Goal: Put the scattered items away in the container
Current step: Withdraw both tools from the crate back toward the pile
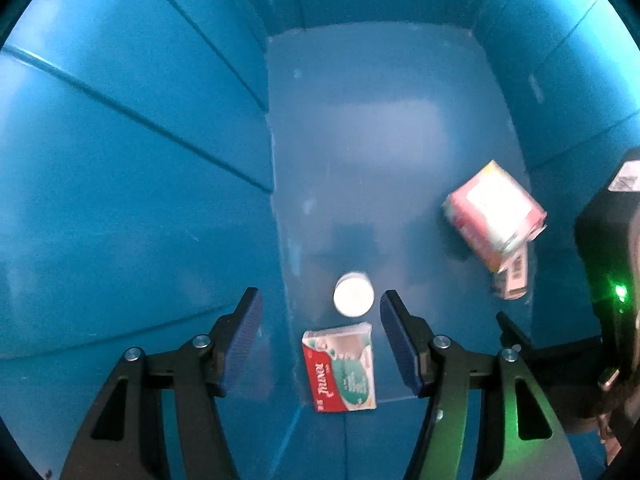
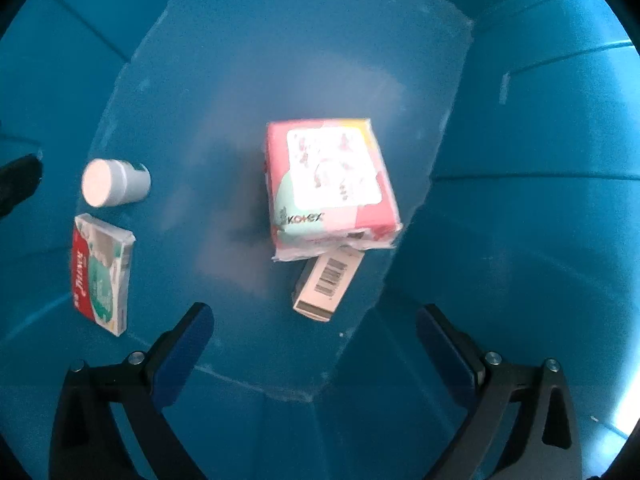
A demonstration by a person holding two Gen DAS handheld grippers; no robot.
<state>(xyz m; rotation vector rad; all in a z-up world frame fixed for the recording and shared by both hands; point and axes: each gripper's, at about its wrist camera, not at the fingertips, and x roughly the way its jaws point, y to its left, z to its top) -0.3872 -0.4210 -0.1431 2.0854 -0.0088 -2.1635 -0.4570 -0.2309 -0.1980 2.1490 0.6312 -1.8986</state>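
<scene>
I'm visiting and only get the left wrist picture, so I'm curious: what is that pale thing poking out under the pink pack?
Observer: A small box with a barcode; the pink pack lies on one end of it.
Operator: Is the other gripper carrying anything?
Observer: No. The right gripper is open and holds nothing.
Operator: And the white round thing?
Observer: A small bottle, upright; its pale side shows here.
</scene>
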